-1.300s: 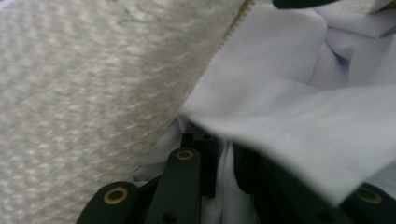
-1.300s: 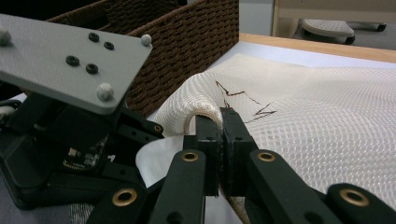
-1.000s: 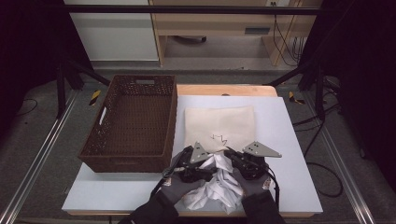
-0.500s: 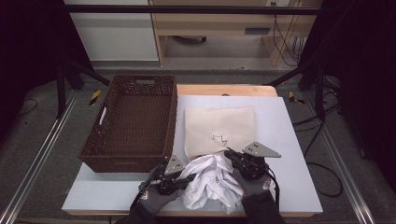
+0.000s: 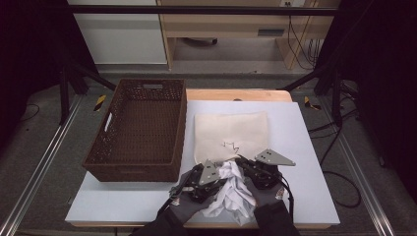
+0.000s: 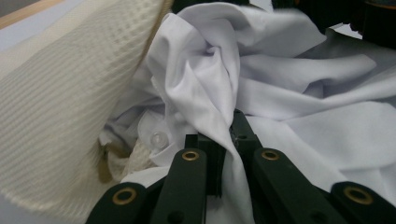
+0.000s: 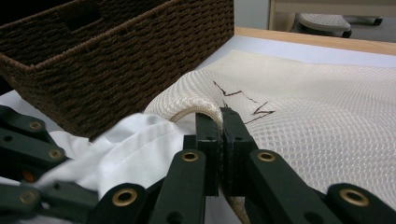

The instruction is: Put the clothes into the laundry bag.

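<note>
A crumpled white shirt (image 5: 235,194) lies at the table's front edge, against the near end of a cream mesh bag (image 5: 231,130). My left gripper (image 5: 222,176) is shut on a fold of the shirt (image 6: 280,93), with cloth pinched between its jaws (image 6: 224,140). The bag's mesh (image 6: 56,107) bulges just to its left. My right gripper (image 5: 242,163) is shut on the bag's corded rim (image 7: 205,107) and holds that edge lifted a little. Shirt fabric (image 7: 135,144) sits under the raised rim. The bag (image 7: 317,107) bears a dark zigzag mark.
A dark brown wicker basket (image 5: 140,130) stands on the left of the white table (image 5: 305,147), close to the bag (image 7: 116,51). Gloved hands enter from the bottom. Metal rails and cables run along the floor on both sides.
The left gripper drew back to the left with the shirt, then came forward and right again toward the bag's near end. The right gripper has stayed at the bag's rim.
</note>
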Demonstrator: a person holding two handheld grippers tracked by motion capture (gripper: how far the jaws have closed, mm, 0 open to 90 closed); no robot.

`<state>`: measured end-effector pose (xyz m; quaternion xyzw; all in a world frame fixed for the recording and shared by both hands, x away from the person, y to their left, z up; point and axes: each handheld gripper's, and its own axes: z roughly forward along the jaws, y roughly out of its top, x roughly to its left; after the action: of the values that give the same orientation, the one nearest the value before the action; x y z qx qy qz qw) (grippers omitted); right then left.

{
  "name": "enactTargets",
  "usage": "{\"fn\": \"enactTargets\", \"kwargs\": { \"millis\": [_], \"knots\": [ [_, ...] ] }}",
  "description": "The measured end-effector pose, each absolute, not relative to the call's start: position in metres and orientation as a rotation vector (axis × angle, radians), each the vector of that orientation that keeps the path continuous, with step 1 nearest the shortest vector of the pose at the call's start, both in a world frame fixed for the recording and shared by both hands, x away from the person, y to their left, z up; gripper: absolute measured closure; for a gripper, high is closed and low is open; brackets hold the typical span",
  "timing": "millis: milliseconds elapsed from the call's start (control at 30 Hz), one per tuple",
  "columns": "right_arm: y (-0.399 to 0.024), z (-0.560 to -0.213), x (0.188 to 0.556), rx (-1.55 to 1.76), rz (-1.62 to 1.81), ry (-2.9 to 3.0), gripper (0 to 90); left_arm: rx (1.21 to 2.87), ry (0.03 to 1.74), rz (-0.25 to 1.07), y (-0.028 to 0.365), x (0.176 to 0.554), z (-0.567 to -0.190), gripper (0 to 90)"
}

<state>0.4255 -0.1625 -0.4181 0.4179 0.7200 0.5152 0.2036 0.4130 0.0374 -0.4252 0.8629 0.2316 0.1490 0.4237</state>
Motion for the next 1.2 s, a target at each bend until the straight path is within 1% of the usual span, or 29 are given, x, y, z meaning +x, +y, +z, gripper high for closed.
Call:
{"fn": "enactTargets", "kwargs": {
  "millis": [200,267,367,433,533,567,600,667,767,867,1033,1100,1200],
  "knots": [
    [-0.163,-0.417,0.425,1.168,1.447,1.999,87.8,2.209,0.611,0.398,0.018,0.432,-0.434,85.0],
    [-0.162,-0.417,0.425,1.162,1.445,2.003,87.8,2.213,0.642,0.375,0.018,0.443,-0.440,84.7],
    [-0.163,-0.416,0.424,1.158,1.448,2.002,87.8,2.203,0.664,0.404,0.020,0.456,-0.446,84.0],
    [-0.164,-0.415,0.423,1.157,1.452,1.998,87.8,2.209,0.651,0.470,0.020,0.460,-0.449,83.2],
    [-0.164,-0.414,0.422,1.155,1.450,1.996,87.8,2.191,0.665,0.470,0.022,0.461,-0.450,81.1],
    [-0.164,-0.414,0.422,1.155,1.450,1.997,87.8,2.184,0.670,0.475,0.024,0.459,-0.449,78.7],
    [-0.164,-0.414,0.422,1.156,1.452,1.997,87.8,2.175,0.671,0.476,0.026,0.456,-0.447,74.4],
    [-0.165,-0.414,0.422,1.157,1.452,1.995,87.8,2.143,0.689,0.444,0.035,0.452,-0.439,61.7],
    [-0.168,-0.413,0.422,1.165,1.454,1.988,87.8,2.103,0.671,0.398,0.051,0.443,-0.427,50.3],
    [-0.169,-0.413,0.422,1.169,1.453,1.985,87.7,2.100,0.628,0.411,0.065,0.426,-0.416,40.0],
    [-0.169,-0.413,0.421,1.171,1.446,1.986,87.7,2.112,0.612,0.430,0.083,0.403,-0.412,33.2],
    [-0.169,-0.413,0.421,1.170,1.442,1.986,87.7,2.123,0.620,0.446,0.086,0.400,-0.417,31.6],
    [-0.169,-0.414,0.421,1.167,1.441,1.989,87.7,2.135,0.645,0.434,0.085,0.404,-0.431,31.1]
  ]
}}
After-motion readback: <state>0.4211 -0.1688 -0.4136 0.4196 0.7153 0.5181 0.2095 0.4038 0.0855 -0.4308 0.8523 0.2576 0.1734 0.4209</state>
